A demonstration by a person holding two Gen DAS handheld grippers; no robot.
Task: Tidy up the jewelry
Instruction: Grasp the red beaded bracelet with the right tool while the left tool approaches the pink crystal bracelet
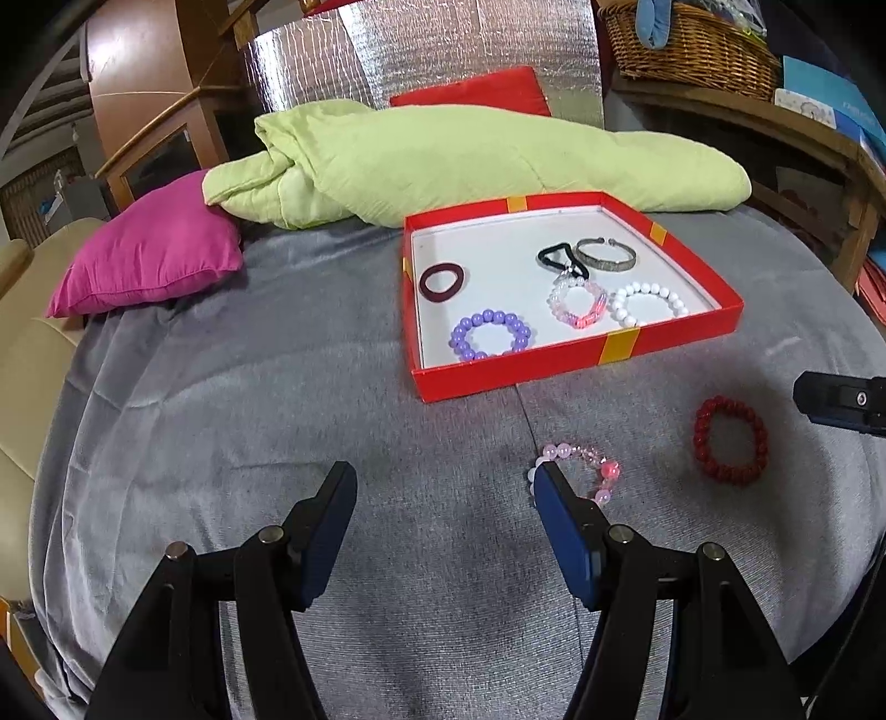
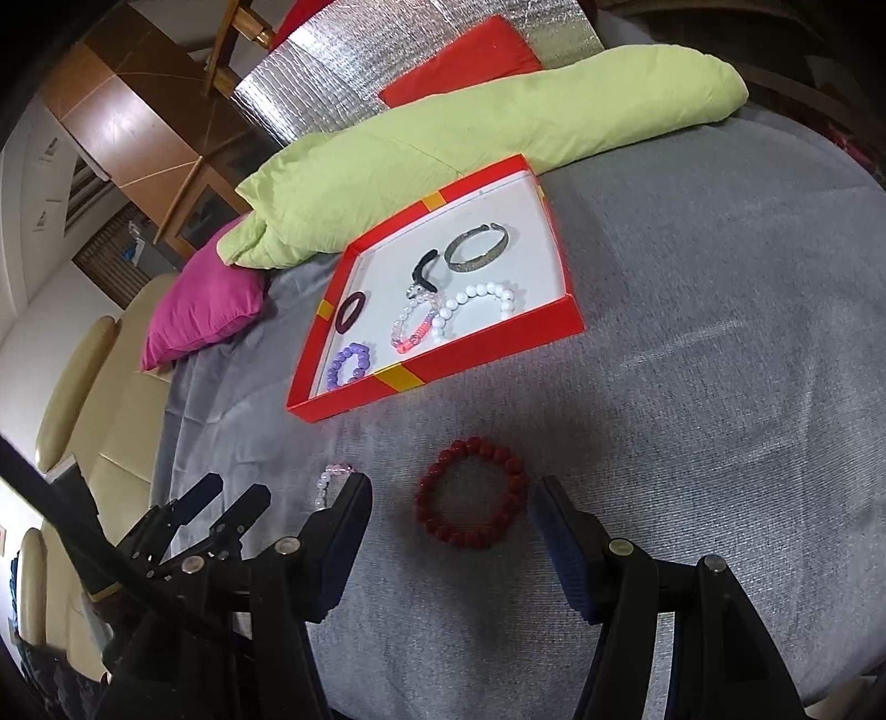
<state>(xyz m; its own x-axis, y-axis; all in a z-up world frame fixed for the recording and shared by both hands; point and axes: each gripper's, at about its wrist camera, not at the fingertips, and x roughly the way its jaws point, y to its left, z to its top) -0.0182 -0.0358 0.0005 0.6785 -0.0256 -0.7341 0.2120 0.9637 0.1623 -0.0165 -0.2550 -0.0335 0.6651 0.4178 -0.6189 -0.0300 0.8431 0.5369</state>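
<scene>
Big grey blanket (image 1: 277, 387) covers everything. At about 12 o'clock sits the red tray (image 1: 576, 354), holding a purple bead bracelet (image 1: 490, 335), white bead bracelet (image 1: 648, 303), pink mixed bracelet (image 1: 576, 303), silver cuff (image 1: 606, 253), maroon hair tie (image 1: 441, 282) and a black one (image 1: 559, 259). Outside it, on the blanket: red bead bracelet (image 2: 470, 508) between the wide-open right gripper (image 2: 451, 509) jaws, and a pale pink bracelet (image 1: 587, 465) at 1 o'clock of the left gripper (image 1: 446, 493), also gaping, holding nothing.

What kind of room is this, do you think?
Probably a bedroom or living area at home: the work surface looks like a bed under a grey cover, with a rolled green quilt and a magenta pillow, plus a wicker basket on a wooden shelf.
</scene>
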